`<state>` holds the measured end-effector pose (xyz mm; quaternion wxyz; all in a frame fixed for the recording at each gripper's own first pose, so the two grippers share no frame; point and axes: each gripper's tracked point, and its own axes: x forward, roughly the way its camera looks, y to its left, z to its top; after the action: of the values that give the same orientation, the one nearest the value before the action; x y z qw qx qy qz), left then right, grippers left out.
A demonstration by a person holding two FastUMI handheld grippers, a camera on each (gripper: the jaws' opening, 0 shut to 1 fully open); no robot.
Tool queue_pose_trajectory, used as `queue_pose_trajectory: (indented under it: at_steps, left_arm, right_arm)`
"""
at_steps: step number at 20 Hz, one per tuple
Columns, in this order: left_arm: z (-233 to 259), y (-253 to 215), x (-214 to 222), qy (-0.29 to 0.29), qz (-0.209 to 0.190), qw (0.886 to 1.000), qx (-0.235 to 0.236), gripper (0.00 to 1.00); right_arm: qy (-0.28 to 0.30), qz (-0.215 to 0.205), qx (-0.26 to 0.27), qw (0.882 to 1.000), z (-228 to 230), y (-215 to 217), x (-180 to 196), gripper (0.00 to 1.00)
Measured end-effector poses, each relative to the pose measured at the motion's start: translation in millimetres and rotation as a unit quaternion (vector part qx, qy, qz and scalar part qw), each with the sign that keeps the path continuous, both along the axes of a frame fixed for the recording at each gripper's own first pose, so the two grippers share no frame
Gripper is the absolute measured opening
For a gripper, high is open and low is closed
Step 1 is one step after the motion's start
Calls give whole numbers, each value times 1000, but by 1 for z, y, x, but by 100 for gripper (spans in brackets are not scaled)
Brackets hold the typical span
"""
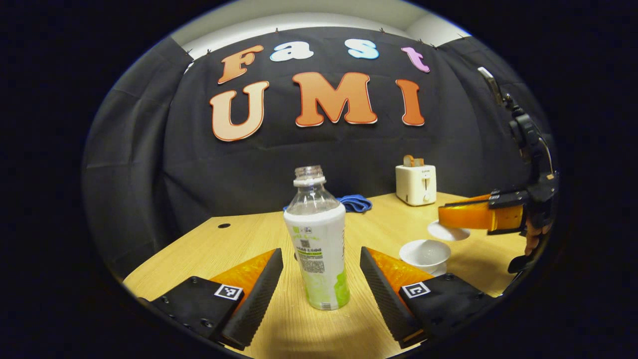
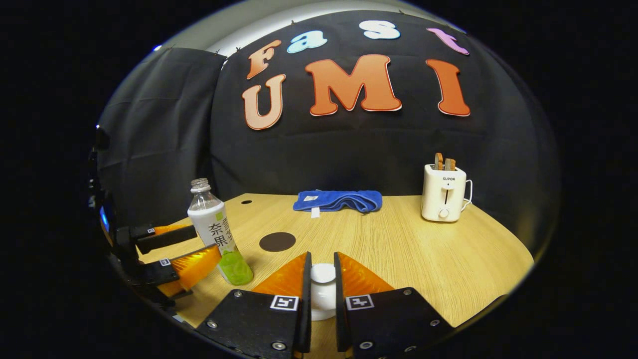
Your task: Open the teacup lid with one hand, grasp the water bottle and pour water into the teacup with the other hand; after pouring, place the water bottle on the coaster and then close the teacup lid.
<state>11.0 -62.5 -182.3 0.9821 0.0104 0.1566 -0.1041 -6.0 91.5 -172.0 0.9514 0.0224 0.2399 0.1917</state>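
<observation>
An uncapped water bottle [image 1: 316,239] with a white and green label stands upright on the wooden table. My left gripper [image 1: 321,253] is open, one finger on each side of the bottle, with small gaps. To the right sits the white teacup [image 1: 425,254], uncovered. Just behind and above it, my right gripper [image 1: 478,214] holds the white lid [image 1: 448,231]. In the right gripper view my right gripper [image 2: 322,259] is shut on the lid's knob [image 2: 323,274]. Farther left there, the left gripper [image 2: 204,242] flanks the bottle [image 2: 215,229]. A dark round coaster [image 2: 277,241] lies on the table beyond the lid.
A folded blue cloth [image 2: 339,200] lies at the back of the table. A white toaster [image 2: 443,192] with two slices stands at the back right. A small hole [image 2: 246,202] marks the tabletop near the far left. A hand grips the right gripper's handle [image 1: 533,239].
</observation>
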Motion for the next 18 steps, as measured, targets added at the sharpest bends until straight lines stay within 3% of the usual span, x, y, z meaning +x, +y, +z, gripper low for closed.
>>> queue_pose_trajectory:
  at_steps: [7,12,18]
  left_arm:
    - [-25,6,12,16,12,1000,-13,94]
    - [-28,-3,21,8,-6,1000,-19,73]
    - [-25,6,26,4,0,1000,21,65]
  right_arm:
    - [-10,-12,12,1000,12,-13,0,20]
    - [-15,-20,15,1000,18,-21,-1,20]
    - [-26,-29,20,999,25,-28,-2,20]
